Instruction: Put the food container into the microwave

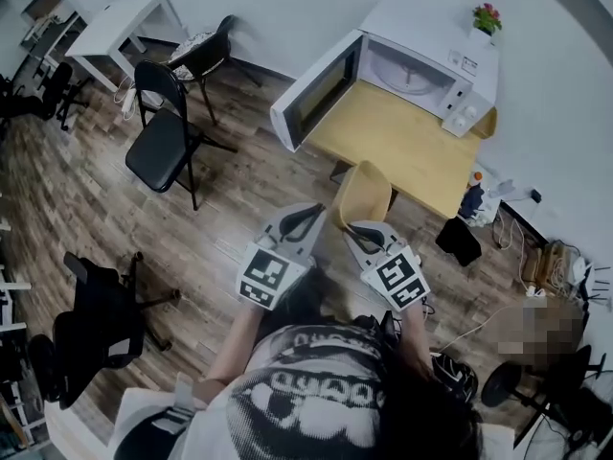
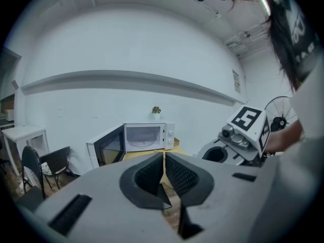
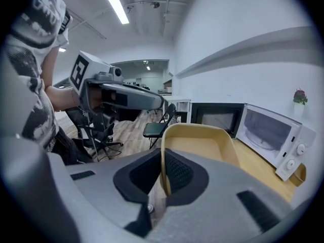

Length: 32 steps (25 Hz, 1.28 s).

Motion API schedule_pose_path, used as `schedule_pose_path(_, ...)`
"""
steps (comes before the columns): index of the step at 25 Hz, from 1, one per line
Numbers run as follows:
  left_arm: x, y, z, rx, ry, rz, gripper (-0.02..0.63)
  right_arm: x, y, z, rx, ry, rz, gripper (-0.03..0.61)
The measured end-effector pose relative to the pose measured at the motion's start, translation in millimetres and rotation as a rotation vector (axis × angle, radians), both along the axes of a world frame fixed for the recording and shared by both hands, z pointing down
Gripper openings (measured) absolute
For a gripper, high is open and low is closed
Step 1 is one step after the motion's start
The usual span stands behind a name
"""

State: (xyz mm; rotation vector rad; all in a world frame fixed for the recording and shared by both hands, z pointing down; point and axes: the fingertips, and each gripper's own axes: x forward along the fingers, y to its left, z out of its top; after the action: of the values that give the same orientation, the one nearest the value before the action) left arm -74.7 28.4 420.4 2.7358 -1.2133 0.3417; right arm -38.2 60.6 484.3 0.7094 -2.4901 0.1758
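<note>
A tan, empty food container (image 1: 364, 195) hangs in the air before the wooden table (image 1: 402, 151). My right gripper (image 1: 368, 234) is shut on its near rim. In the right gripper view the container (image 3: 202, 142) stands out ahead of the gripper (image 3: 163, 172), its wall pinched between the pads. The white microwave (image 1: 421, 65) sits at the table's far end with its door (image 1: 314, 92) swung wide open to the left and a glass plate inside. My left gripper (image 1: 299, 224) is level with the right one, shut and holding nothing. Its view shows the microwave (image 2: 147, 137) straight ahead.
A small potted plant (image 1: 487, 17) stands on the microwave. Two black folding chairs (image 1: 168, 132) stand left of the table and a black office chair (image 1: 96, 319) at the lower left. Bags and cables (image 1: 469, 228) lie on the floor right of the table.
</note>
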Motion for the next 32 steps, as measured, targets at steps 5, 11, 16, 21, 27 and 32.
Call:
schedule_pose_path(5,-11,-29,-5,0.012,0.018,0.049,0.011,-10,-29,-3,0.01,0.015,0.053,0.025)
schedule_pose_path(11,-14,-48,-2,0.013,0.028,0.123,0.011,-18,-45,0,0.014,0.031,0.114,0.025)
schedule_pose_path(16,-11,-58,-5,0.023,0.043,0.178,0.011,-16,-53,2,0.014,0.051,0.17,0.025)
schedule_pose_path(21,-12,-57,2,0.012,0.048,0.206,0.011,-12,-59,4,0.02,0.066,0.21,0.025)
schedule_pose_path(27,-18,-55,6,-0.007,0.066,0.197,0.011,-12,-55,7,0.004,0.08,0.215,0.025)
schedule_pose_path(32,-18,-56,14,-0.025,0.063,0.184,0.012,-9,-61,13,-0.008,0.093,0.202,0.025)
